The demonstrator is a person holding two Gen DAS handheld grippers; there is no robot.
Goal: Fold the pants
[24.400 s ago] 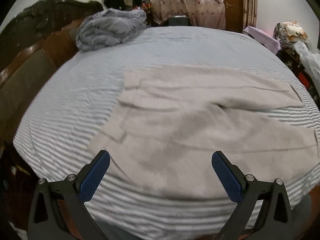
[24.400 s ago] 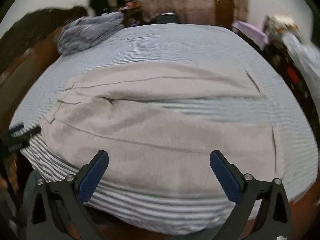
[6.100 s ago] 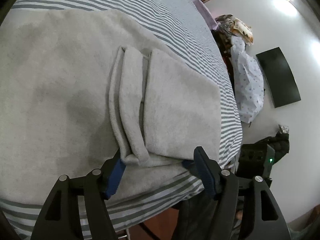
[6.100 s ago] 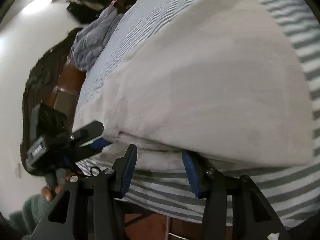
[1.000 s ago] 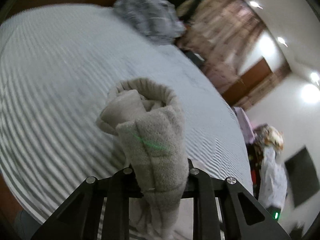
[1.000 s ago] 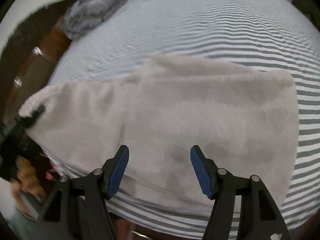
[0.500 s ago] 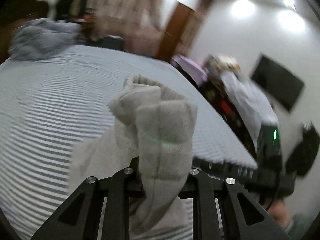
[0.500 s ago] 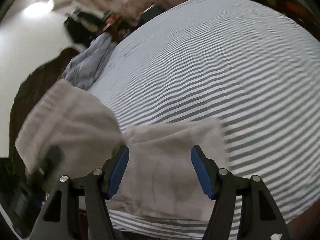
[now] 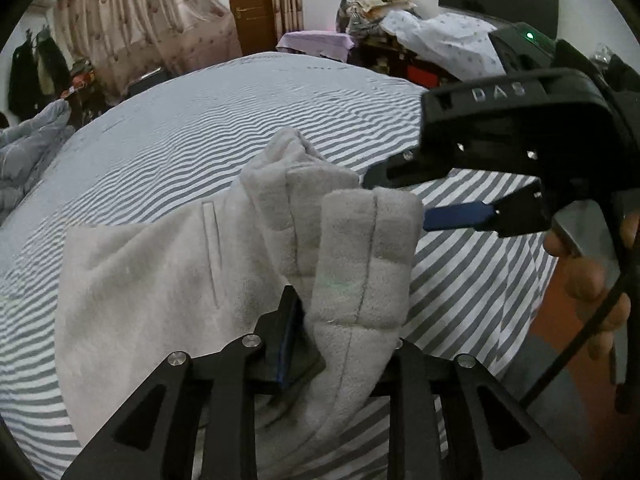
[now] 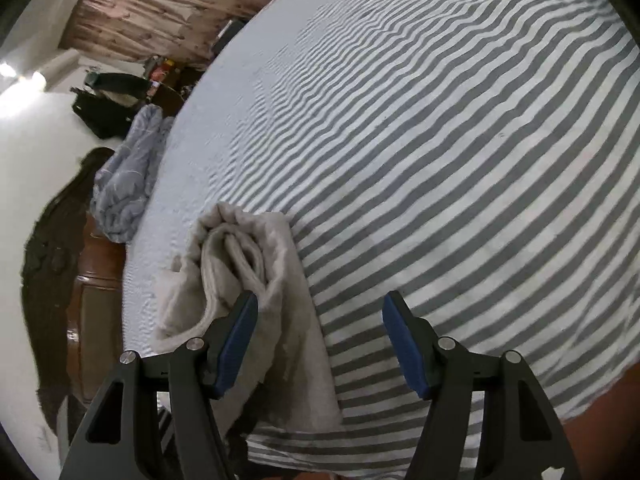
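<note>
Left gripper (image 9: 340, 340), fingers just eased but w/ bunched pants (image 9: 224, 264) between, lays fold onto the pants near bed (image 9: 200, 120) edge; right gripper (image 10: 318, 344) open, empty, beside pants.

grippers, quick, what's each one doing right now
Left gripper: its fingers have just been opening, with the bunched grey pants between them; whether they grip cannot be told.
Right gripper: open, holding nothing, over the striped bed sheet.
</note>
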